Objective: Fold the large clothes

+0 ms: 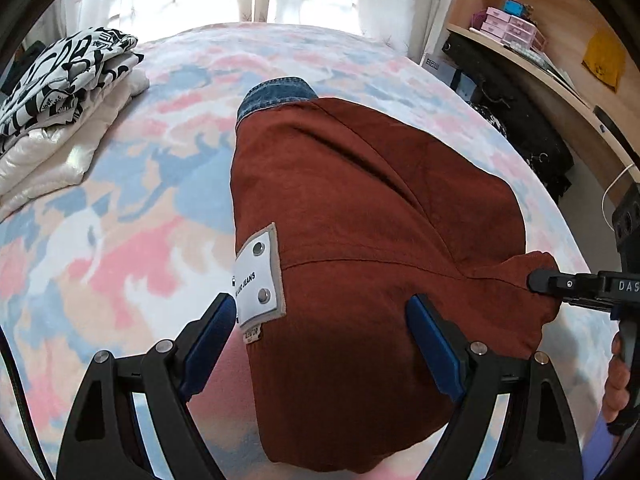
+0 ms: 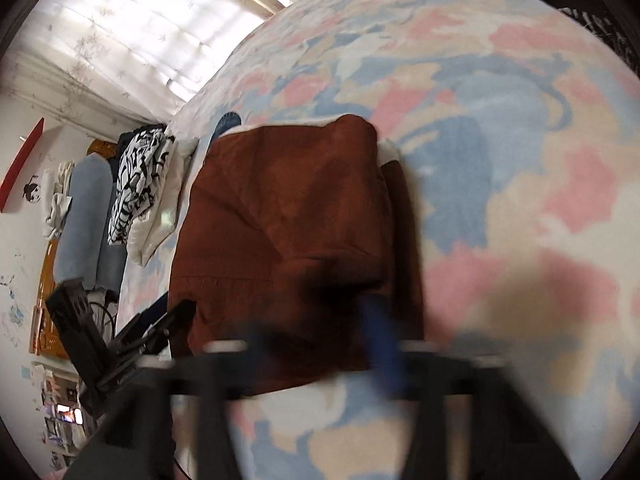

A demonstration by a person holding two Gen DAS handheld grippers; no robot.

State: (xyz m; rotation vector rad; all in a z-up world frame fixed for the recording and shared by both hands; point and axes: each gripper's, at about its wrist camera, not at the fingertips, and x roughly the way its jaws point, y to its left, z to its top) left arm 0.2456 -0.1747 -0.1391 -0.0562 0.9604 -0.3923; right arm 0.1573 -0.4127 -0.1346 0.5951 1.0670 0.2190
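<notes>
one garment (image 1: 360,240) under left gripper (image 1: 322,332)

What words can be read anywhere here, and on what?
"JEANS": white patch on the brown garment; the word before it is unclear.
"DAS": right gripper, cut off at the picture's edge.
Small tag under the patch: too small.
Black-and-white cloth: lettering unreadable.

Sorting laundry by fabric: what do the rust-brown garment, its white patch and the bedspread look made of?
Rust-brown garment: matte woven cloth, probably cotton twill; soft creases and stitched seams, with blue denim at the far end. White patch: smooth, leather-like or synthetic label with two shiny metal rivets and printed lettering. Bedspread: fuzzy, plush-looking pastel fabric, possibly fleece.
</notes>
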